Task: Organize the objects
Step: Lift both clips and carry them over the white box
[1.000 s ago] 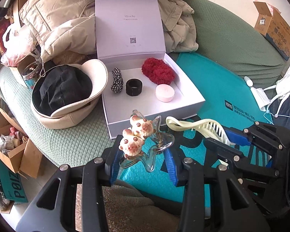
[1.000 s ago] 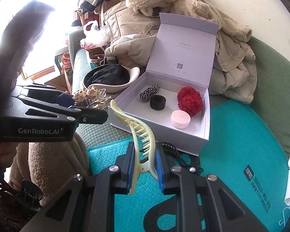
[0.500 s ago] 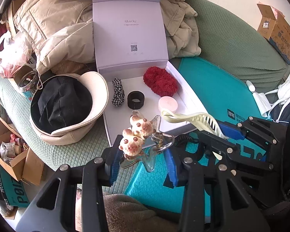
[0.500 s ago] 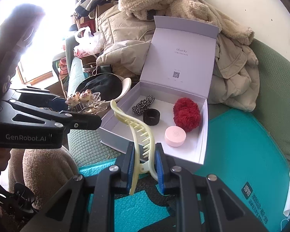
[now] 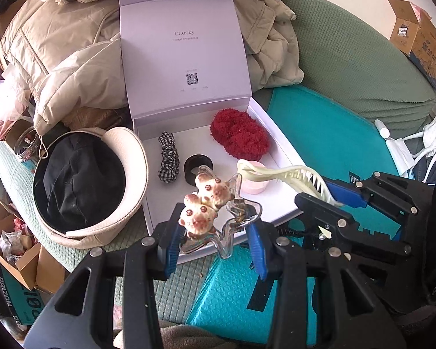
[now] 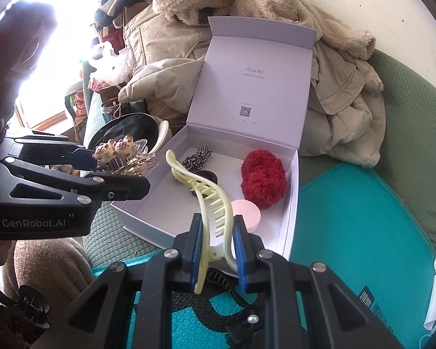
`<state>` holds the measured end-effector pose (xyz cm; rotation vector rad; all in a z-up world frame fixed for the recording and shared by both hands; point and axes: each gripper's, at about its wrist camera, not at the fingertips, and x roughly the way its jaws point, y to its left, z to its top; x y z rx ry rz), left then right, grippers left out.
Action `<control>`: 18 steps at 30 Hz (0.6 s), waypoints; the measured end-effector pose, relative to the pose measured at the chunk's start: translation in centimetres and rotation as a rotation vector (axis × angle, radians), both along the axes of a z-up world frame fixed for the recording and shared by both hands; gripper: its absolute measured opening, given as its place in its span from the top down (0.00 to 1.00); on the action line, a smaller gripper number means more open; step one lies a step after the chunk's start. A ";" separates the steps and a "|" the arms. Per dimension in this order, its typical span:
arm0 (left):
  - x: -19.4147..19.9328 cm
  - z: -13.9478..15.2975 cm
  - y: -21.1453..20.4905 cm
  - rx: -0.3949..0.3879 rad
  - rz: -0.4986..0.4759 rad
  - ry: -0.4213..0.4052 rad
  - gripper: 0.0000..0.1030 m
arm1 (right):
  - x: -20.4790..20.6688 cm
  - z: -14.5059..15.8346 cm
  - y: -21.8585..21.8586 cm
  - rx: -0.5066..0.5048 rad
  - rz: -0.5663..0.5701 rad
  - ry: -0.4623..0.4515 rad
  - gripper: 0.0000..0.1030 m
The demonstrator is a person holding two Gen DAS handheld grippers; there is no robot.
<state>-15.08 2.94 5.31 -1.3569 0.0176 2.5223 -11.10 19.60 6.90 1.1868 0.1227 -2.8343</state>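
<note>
Left wrist view: left gripper pinches the bear clip over the box near edge, right gripper pinches the comb clip, long axis pointing into the box, both just short of its bare near floor.

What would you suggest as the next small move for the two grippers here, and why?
Probably ease the right gripper forward and down, then release the cream claw clip onto the bare floor of the white box. Both grippers are loaded, the left gripper holding the bear hair clip, and the box lies open just ahead with free space near its front edge.
</note>
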 end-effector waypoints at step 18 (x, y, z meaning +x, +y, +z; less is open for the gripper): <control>-7.6 -4.3 -0.1 -0.012 0.014 -0.050 0.63 | -6.1 -2.6 2.5 0.017 -0.020 -0.048 0.81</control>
